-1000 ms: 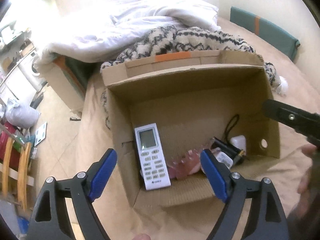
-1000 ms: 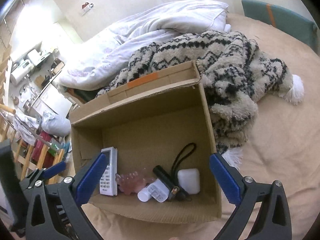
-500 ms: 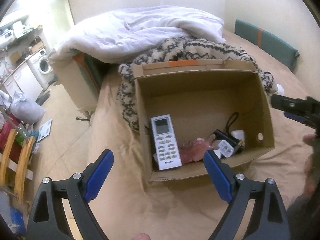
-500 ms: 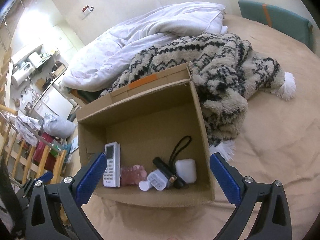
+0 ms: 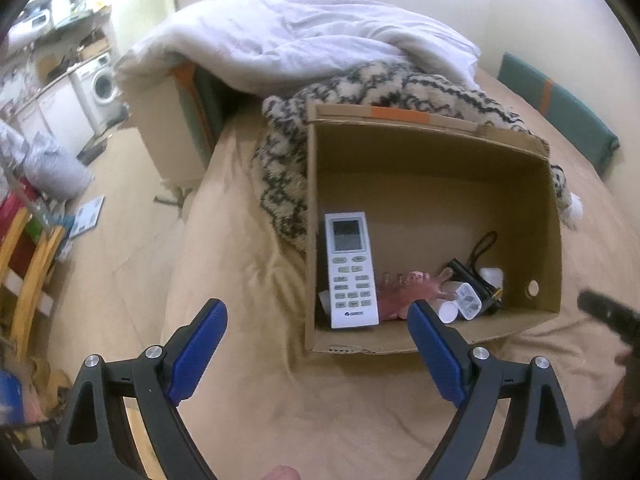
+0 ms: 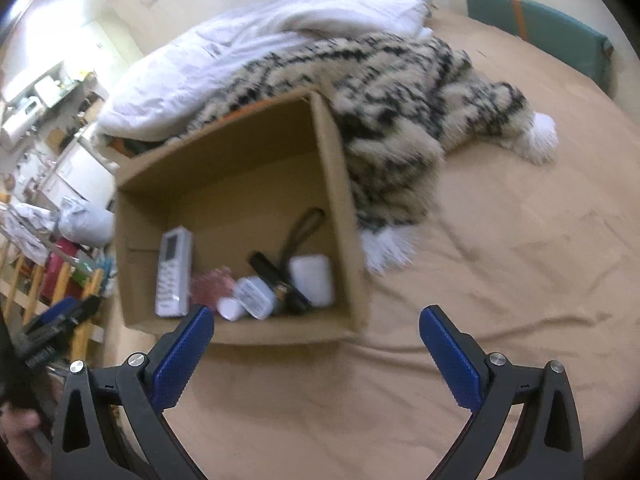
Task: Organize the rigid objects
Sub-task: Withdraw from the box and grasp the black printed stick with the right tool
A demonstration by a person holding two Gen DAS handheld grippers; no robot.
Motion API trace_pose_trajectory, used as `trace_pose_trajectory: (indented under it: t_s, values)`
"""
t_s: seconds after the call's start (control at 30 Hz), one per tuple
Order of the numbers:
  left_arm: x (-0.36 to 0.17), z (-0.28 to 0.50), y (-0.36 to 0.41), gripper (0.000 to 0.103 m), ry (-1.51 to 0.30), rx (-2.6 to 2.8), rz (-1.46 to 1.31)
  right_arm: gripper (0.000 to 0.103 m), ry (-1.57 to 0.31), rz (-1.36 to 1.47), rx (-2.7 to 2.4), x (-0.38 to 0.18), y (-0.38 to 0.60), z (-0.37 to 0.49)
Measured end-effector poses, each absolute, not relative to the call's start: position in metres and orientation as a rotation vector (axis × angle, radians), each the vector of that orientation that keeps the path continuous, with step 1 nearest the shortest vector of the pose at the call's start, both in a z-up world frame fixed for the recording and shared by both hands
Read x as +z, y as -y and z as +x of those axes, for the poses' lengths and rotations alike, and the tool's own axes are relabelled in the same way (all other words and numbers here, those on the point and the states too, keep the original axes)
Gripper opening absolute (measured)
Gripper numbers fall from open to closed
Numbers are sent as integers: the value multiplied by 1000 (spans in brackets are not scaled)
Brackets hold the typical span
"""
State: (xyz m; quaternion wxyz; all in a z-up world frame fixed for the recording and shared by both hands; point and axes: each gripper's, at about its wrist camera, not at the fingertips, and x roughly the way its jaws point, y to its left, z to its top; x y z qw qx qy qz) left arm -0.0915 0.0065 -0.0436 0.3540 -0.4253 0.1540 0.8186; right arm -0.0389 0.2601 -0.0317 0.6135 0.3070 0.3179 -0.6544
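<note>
Open brown cardboard box sits on the tan bedsheet, against a black-and-cream patterned fuzzy blanket. Inside, along the near wall: white remote control with grey buttons, pink translucent hair claw clip, white plug adapter, black flashlight with wrist loop, white earbud case. Left gripper jaws spread wide after just opening further, nothing between them. Right gripper jaws also spread, empty, over the sheet just beside the box.
</note>
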Motion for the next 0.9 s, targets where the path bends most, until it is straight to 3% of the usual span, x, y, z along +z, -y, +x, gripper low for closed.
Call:
trace_pose_trajectory:
  t_s: [0.2,0.4,0.6,0.9]
  values:
    - [-37,-92,-6,90,-367,2132,-1097,103,-828,933,-1587,-70,-254,-70]
    - [-35,-92,-6,90,-364,2133,-1103,101,-908,972,-1564,-97,-234,-63]
    - [-37,-97,-4,90,-337,2132,-1142,101,-1072,791,-1520,-121,-208,-26]
    - [-41,-98,-3,90,-348,2137,-1158,101,-1103,767,-1534,-144,-188,-25]
